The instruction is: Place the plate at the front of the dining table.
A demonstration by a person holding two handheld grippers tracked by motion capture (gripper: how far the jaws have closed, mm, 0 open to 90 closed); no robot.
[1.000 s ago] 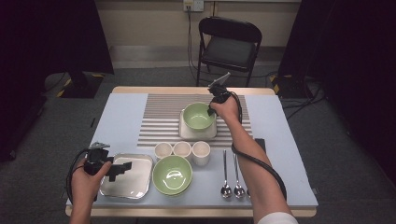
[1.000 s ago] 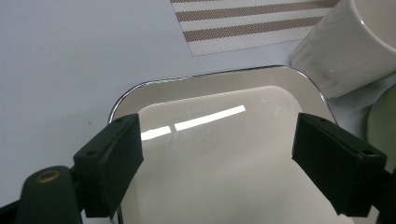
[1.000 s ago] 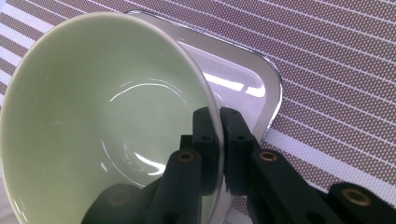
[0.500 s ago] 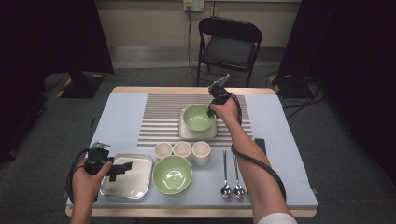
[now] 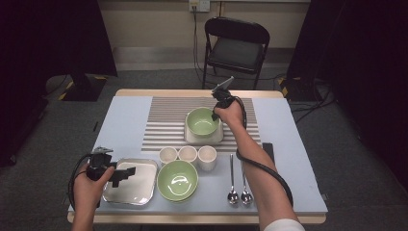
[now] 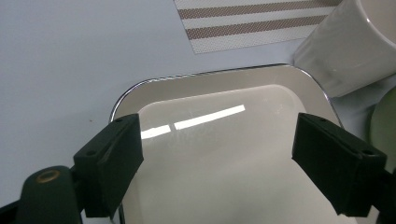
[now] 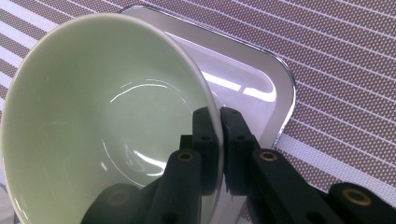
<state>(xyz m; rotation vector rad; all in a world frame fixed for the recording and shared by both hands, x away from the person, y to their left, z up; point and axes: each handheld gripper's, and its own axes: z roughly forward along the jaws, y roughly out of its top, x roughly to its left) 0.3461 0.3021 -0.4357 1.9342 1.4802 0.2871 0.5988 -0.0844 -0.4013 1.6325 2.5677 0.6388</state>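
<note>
Left gripper [image 5: 126, 174], nearest the person's edge of the table, hangs over the near tray [image 5: 131, 183] w/ jaws spread wide and nothing between them; in the left gripper view the pads [image 6: 116, 158] frame the tray's shiny floor w/o touching it. Just right of that tray sits a green bowl [image 5: 177, 179] on the blue table [image 5: 120, 125], then two spoons [image 5: 239, 195] further right, handles pointing away from the person. Behind the bowl, a row of three white cups [image 5: 187, 155] along the near edge of the striped mat [image 5: 168, 120]. Farther out, at mid-mat, the right gripper [image 5: 215, 114] is pinching the rim of the far green bowl [image 5: 202, 121]: in the right gripper view one jaw is inside the wall, one outside, pressed together on the rim at the side next to the hand. That bowl sits in the far tray [image 7: 261, 88], tilted or just resting I can't tell. What the next move turns on, imo: the bowl lies to the left of the right gripper and hangs off one rim point, so any lift will let it swing about that pinch. Right hand [image 5: 231, 113] is the one on it; left hand [image 5: 91, 180] is well apart, down at the near left corner. Beyond the table, a folding chair [image 5: 235, 48] against the wall.
</note>
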